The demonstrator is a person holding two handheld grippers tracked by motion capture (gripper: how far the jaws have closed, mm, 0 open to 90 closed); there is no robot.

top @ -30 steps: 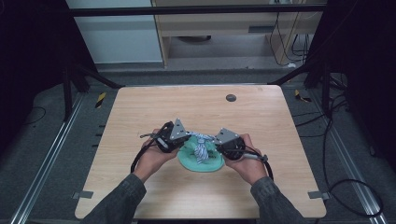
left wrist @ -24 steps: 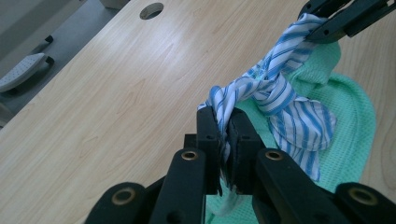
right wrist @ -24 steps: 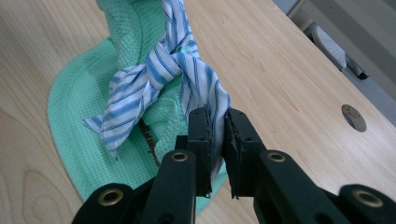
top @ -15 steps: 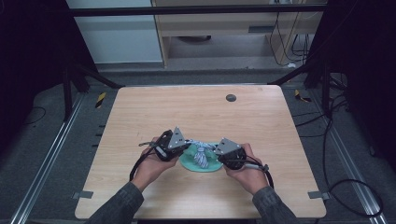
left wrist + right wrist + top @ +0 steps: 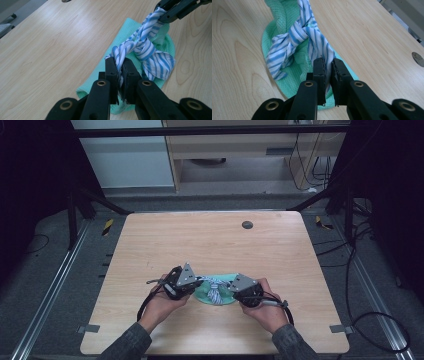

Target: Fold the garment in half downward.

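A blue-and-white striped cloth, twisted into a knot, lies over a green waffle-weave cloth near the table's front edge. My left gripper is shut on one end of the striped cloth. Its other end is pinched in my right gripper, also shut. The right gripper's black jaws appear at the top right of the left gripper view, clamped on the striped end. Both hands hold the grippers close on either side of the knot.
The wooden table has a round dark grommet near its far edge. Cables trail from both grippers toward the front edge. Metal rails and a dark floor surround the table.
Both grippers have moved toward the front edge with the cloths and drawn slightly apart, pulling the striped cloth tighter between them.
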